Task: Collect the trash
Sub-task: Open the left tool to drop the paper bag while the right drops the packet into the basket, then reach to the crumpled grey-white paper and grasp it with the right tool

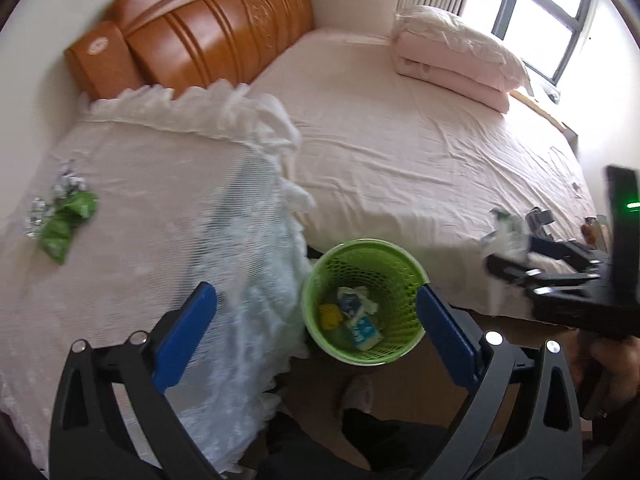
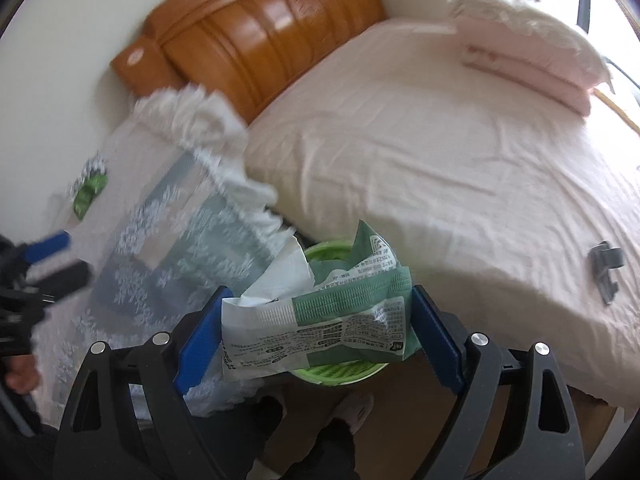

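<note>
A green mesh waste basket (image 1: 394, 264) stands on the floor between the bed and a lace-covered stand; it holds several scraps. My left gripper (image 1: 316, 322) is open and empty above the basket. My right gripper (image 2: 318, 322) is shut on a crumpled green and white wrapper (image 2: 320, 320), held right over the basket (image 2: 340, 372). The right gripper also shows in the left wrist view (image 1: 508, 256), over the bed's edge with the pale wrapper in it. A crumpled green and silver wrapper (image 1: 64, 216) lies on the lace cloth at the left; it also shows in the right wrist view (image 2: 90, 190).
A pink-sheeted bed (image 1: 400, 152) with a wooden headboard (image 1: 200, 32) fills the right side. Folded bedding (image 1: 456, 56) lies at its far corner by the window. A small grey object (image 2: 606, 268) lies on the sheet. Slippered feet (image 1: 356, 396) stand below the basket.
</note>
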